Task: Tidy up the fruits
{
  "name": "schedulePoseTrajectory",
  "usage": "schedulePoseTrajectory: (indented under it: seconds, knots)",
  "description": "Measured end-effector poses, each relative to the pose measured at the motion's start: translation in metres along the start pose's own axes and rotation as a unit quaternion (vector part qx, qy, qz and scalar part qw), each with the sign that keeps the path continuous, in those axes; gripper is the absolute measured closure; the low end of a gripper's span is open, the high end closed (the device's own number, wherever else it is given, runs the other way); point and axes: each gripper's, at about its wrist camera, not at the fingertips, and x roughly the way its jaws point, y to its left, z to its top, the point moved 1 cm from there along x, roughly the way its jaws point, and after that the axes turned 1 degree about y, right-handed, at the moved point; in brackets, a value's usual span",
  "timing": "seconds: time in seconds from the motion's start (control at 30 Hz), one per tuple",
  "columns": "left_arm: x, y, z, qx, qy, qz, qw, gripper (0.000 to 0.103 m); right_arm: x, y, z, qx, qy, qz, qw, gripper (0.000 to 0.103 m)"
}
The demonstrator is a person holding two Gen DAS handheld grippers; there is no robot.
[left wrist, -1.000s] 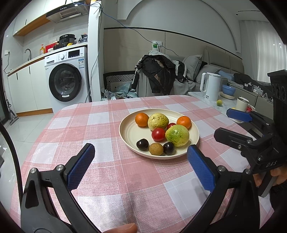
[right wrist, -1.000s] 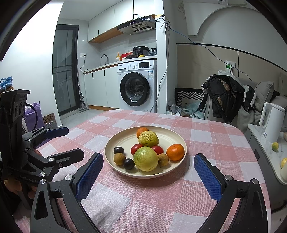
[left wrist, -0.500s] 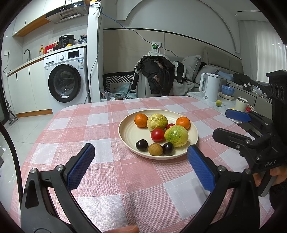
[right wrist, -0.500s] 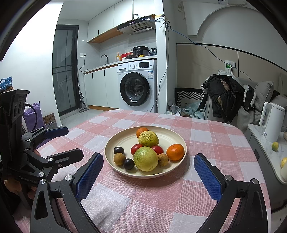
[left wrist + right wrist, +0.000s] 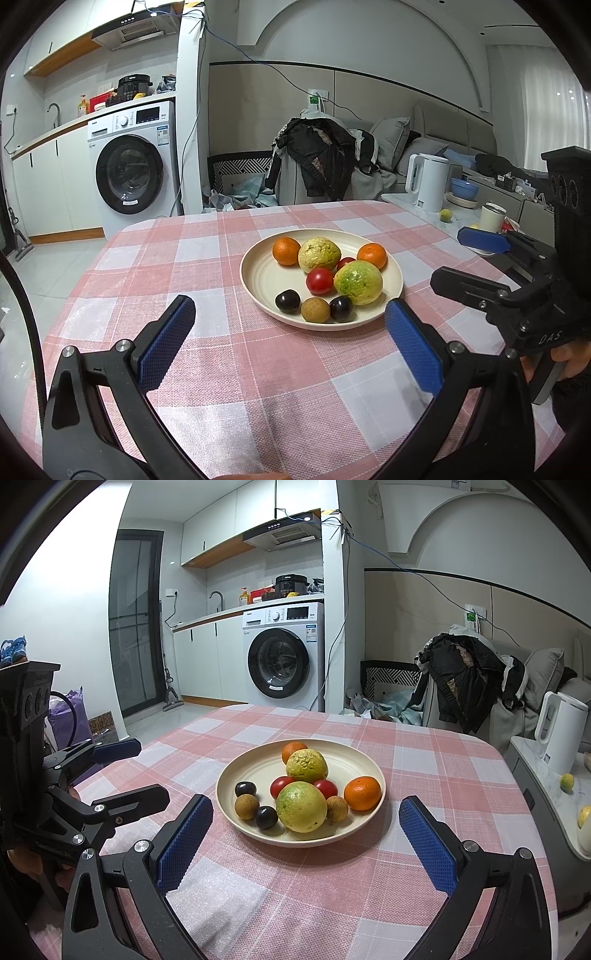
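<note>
A cream plate on the pink checked tablecloth holds several fruits: two oranges, two green-yellow guavas, red tomatoes, dark plums and brown longans. My left gripper stands open just short of the plate's near rim, nothing between its blue pads. My right gripper is open too, its fingers on either side of the plate's near edge. Each gripper shows in the other's view.
A side counter at the right holds a white kettle, a blue bowl, a cup and small yellow-green fruits. A chair draped with dark clothes stands beyond the table. A washing machine is at the back left.
The left wrist view has shifted slightly, so the plate sits a touch higher and further left in it. The right gripper and the fruits have not moved.
</note>
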Motion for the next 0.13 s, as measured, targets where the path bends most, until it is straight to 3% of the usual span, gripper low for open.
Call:
schedulePoseTrajectory:
  seconds: [0.13]
  knots:
    - [-0.0019, 0.0009, -0.0007, -0.001, 0.000, 0.001, 1.0000, 0.000, 0.0000, 0.0001, 0.0000, 0.000, 0.000, 0.000, 1.000, 0.000]
